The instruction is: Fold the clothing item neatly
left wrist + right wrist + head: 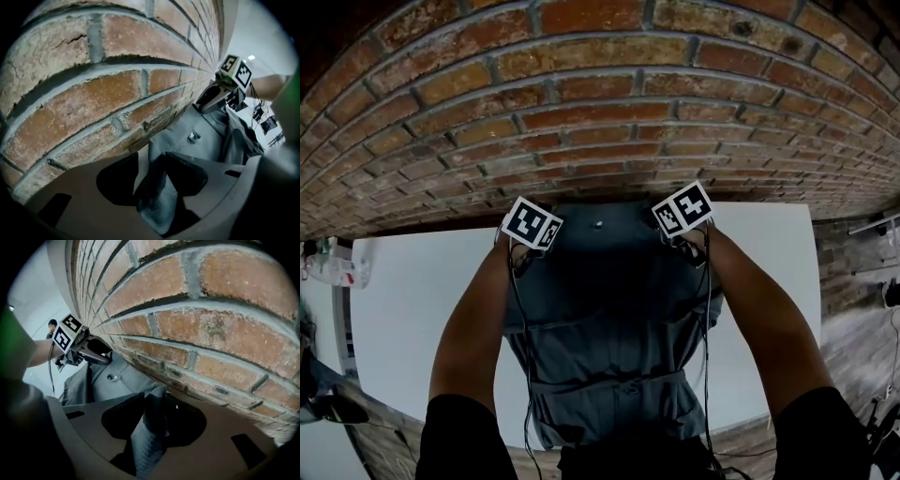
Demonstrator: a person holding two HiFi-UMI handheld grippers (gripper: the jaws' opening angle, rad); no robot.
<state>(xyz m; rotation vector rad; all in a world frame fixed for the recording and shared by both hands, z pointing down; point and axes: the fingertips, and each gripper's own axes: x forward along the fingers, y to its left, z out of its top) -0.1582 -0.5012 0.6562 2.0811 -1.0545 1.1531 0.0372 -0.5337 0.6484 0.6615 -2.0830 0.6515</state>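
Note:
A grey-blue garment (609,319) lies on the white table (412,291), its far edge against the brick wall. Both grippers are at that far edge, the left gripper (523,255) on the left corner and the right gripper (690,246) on the right. In the left gripper view a fold of the cloth (157,199) stands between the left gripper (152,171) jaws, with a gap on one side. In the right gripper view a ridge of cloth (149,439) rises between the parted jaws of the right gripper (154,411). A metal snap (193,136) shows on the fabric between the two grippers.
The brick wall (600,112) stands right behind the table's far edge, close to both grippers. Cables hang from the grippers over the garment. Clutter sits off the table at the left (333,267). A person (51,326) stands far off in the right gripper view.

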